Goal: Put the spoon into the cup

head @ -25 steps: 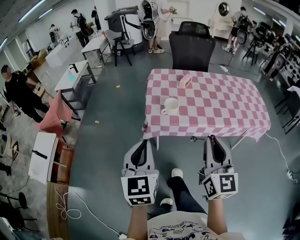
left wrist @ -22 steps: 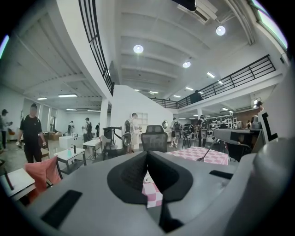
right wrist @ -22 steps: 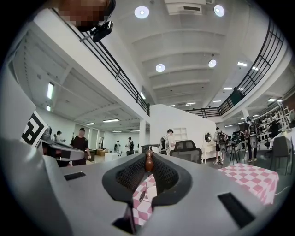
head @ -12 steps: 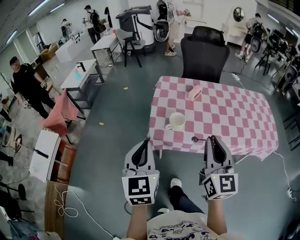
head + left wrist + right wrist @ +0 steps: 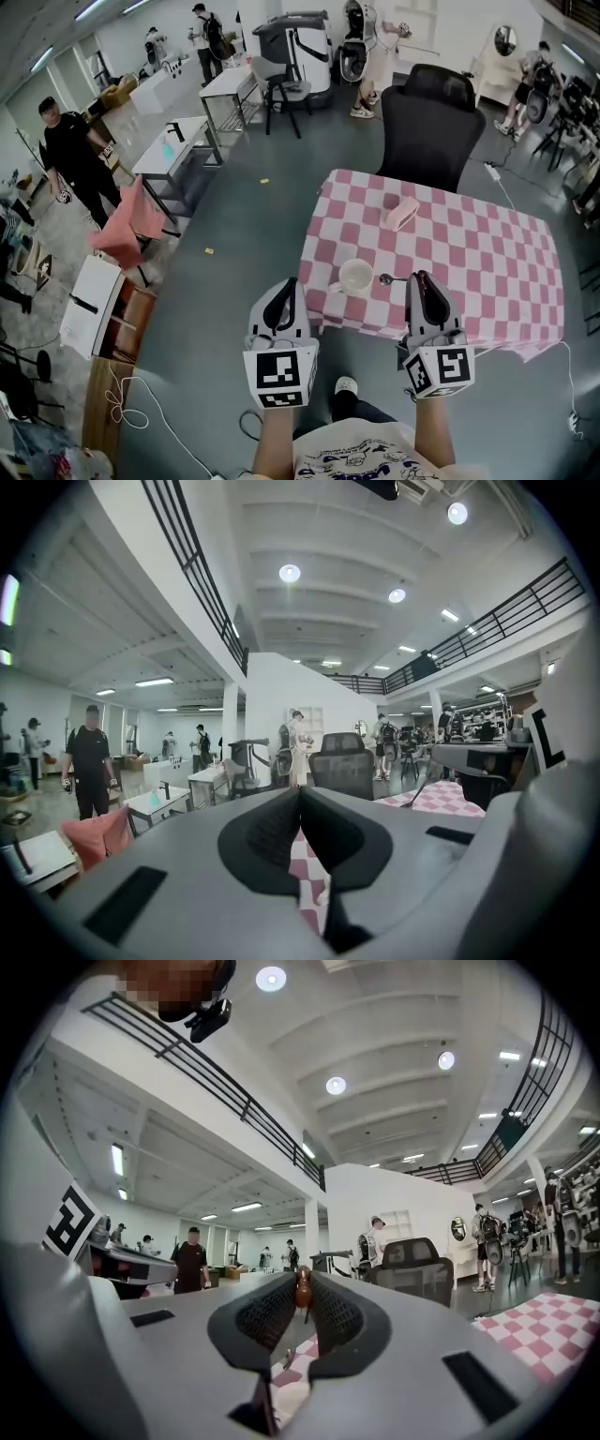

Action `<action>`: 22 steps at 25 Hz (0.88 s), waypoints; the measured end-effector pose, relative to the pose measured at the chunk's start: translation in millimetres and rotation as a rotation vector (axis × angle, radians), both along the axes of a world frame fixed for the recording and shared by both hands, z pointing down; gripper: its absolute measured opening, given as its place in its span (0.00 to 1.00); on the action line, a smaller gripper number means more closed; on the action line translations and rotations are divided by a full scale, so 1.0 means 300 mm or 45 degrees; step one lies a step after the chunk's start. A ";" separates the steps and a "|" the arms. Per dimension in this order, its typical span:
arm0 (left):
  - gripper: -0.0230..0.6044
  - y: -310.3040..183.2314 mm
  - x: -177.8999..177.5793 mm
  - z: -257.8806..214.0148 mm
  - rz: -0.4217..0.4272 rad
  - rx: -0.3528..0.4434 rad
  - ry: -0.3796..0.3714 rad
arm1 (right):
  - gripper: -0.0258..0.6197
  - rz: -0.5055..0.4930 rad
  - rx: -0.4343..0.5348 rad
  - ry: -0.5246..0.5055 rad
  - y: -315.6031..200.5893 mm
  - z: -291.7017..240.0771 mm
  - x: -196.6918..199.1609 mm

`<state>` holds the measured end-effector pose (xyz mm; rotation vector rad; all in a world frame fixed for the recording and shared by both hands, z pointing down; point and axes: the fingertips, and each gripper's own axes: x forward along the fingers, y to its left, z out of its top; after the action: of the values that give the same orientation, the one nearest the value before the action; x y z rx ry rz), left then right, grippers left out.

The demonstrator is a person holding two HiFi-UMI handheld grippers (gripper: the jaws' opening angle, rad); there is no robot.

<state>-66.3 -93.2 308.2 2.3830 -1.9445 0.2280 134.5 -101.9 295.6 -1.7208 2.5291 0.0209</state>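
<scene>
A white cup stands near the front left corner of the pink-checked table. My right gripper reaches over the table's near edge, shut on the spoon. The spoon's bowl sticks out left toward the cup and stays just right of it. In the right gripper view the spoon's brown handle end sits pinched at the tips of the right gripper. My left gripper hovers off the table's left front corner, left of the cup. Its jaws meet with nothing between them, as the left gripper view shows for the left gripper.
A small pink object lies further back on the table. A black office chair stands behind it. Desks, a pink-draped seat and several people fill the room to the left and back. Cables lie on the floor.
Both grippers have moved forward toward the table, which now sits closer in the head view. The right gripper's tip has come over the table's near edge, beside the cup.
</scene>
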 end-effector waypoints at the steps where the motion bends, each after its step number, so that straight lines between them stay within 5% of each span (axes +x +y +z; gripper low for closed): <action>1: 0.06 -0.025 0.007 0.002 -0.009 0.000 0.000 | 0.13 -0.012 -0.007 -0.002 -0.029 0.007 0.005; 22: 0.06 -0.273 0.024 0.138 -0.076 -0.119 -0.017 | 0.13 -0.144 -0.147 -0.021 -0.317 0.172 -0.005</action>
<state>-59.1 -175.1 349.7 2.2674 -1.9615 0.3250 133.1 -197.1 347.2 -1.6049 2.6592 -0.1483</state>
